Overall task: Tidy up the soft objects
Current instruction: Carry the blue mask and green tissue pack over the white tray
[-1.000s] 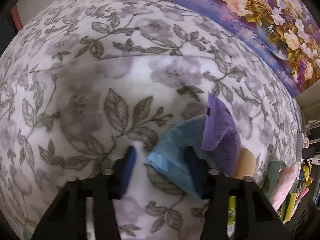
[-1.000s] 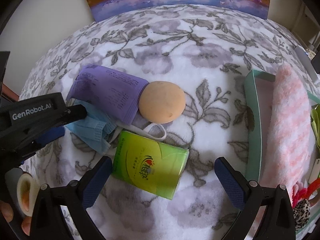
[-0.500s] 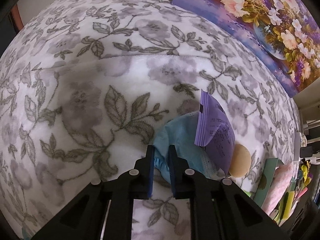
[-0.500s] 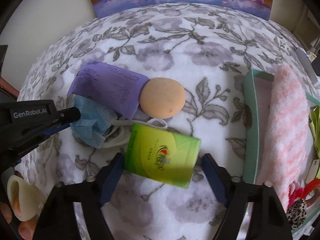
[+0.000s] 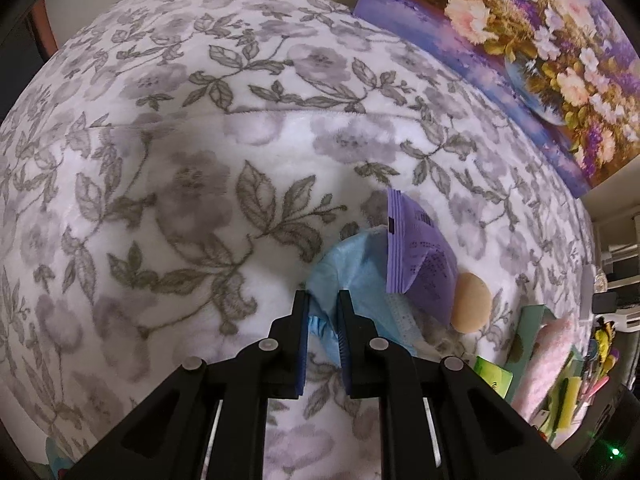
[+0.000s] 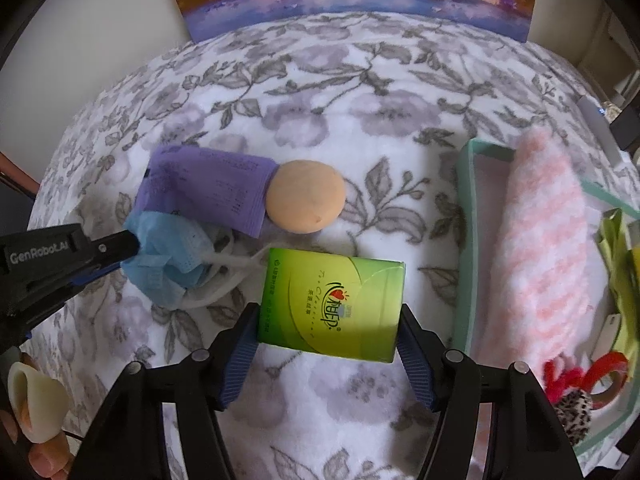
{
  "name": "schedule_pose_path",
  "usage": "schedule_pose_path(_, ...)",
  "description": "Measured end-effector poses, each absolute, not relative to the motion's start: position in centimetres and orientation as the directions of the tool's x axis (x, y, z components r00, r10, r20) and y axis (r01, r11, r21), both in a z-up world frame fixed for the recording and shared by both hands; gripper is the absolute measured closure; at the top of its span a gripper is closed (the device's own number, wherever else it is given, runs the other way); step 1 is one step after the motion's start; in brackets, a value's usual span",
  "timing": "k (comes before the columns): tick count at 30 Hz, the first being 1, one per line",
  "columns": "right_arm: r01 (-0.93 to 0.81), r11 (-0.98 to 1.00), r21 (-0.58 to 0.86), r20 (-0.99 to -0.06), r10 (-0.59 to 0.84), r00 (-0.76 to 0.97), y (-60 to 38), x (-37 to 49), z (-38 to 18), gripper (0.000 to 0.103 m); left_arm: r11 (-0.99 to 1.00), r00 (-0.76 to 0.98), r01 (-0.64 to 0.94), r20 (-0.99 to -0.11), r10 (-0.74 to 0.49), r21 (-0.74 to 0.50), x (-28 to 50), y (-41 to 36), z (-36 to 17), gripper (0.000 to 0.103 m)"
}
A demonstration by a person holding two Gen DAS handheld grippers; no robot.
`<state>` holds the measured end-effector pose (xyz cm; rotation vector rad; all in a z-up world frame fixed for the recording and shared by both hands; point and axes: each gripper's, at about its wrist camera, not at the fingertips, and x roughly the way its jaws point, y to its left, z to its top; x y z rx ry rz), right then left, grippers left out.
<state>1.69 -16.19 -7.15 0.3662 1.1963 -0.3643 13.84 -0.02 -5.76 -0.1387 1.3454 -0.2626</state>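
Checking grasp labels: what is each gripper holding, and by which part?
Left gripper: blue face mask, pinched at its bunched edge. Right gripper: green tissue pack, clamped across its two short sides.

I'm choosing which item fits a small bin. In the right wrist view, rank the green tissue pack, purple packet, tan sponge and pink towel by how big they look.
1. Pink towel
2. Green tissue pack, though it is nearest the camera, so unsure
3. Purple packet, partly hidden
4. Tan sponge
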Motion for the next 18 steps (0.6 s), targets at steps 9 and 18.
schedule_pose_path(9, 0.462, 0.886, 0.044, -0.928, -0.135, 0.348, -16.5, 0.0, -4.1, 0.034, 0.952, 0.263, 0.112, -0.915, -0.306, -0.286, 12.3, 1.4, -2.0, 0.090)
schedule_pose_path(18, 0.473, 0.881, 0.022, -0.909, -0.179, 0.377, -16.7, -2.1, -1.3, 0.034, 0.943, 0.343, 0.126, -0.878, -0.333, -0.308, 11.1, 2.0, 1.5, 0.090)
